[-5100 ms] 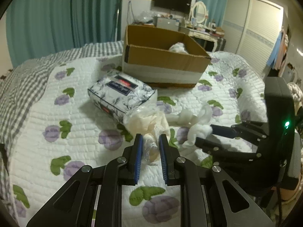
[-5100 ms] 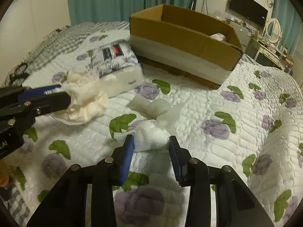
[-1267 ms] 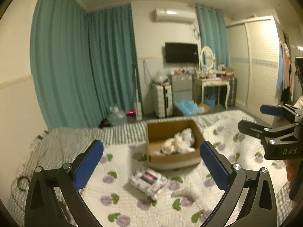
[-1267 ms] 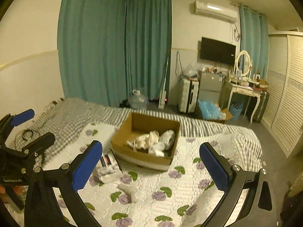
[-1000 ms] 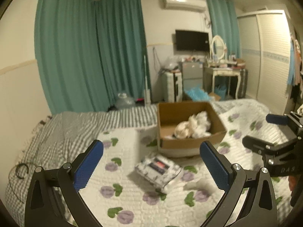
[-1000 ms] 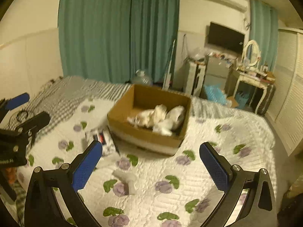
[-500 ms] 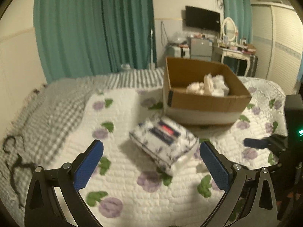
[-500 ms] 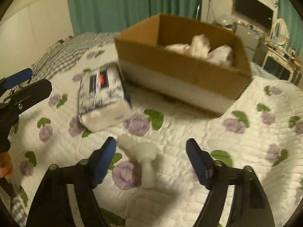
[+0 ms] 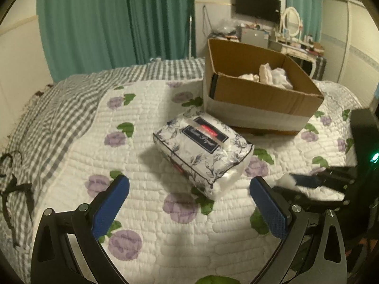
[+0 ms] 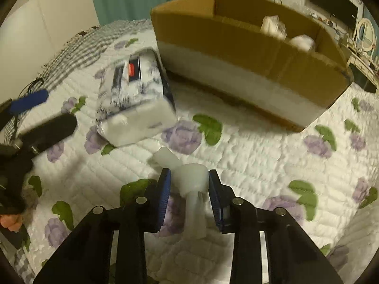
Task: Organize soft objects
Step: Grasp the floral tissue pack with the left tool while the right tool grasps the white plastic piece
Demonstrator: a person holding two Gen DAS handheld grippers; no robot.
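Observation:
A crumpled white soft piece (image 10: 191, 175) lies on the flowered quilt (image 10: 248, 156), and my right gripper (image 10: 188, 182) is shut on it, blue pads pressing both sides. In the left wrist view the right gripper (image 9: 308, 182) shows at the right with a white tuft at its tip. My left gripper (image 9: 189, 187) hangs wide open over the quilt (image 9: 146, 213), holding nothing. Just beyond its fingertips lies a flower-printed tissue pack (image 9: 203, 149). Behind the pack stands an open cardboard box (image 9: 260, 94) with pale soft things (image 9: 272, 75) inside.
A grey checked blanket (image 9: 59, 108) covers the bed's left side, with a black cable (image 9: 14, 184) on it. Teal curtains (image 9: 118, 23), a dresser with a mirror (image 9: 291, 23) and a wall television stand beyond the bed. The tissue pack (image 10: 135, 94) lies close to the box (image 10: 236, 47).
Both grippers came down from high above the bed to just over the quilt. The right jaws went from wide open to shut around the white piece. The left jaws stayed open.

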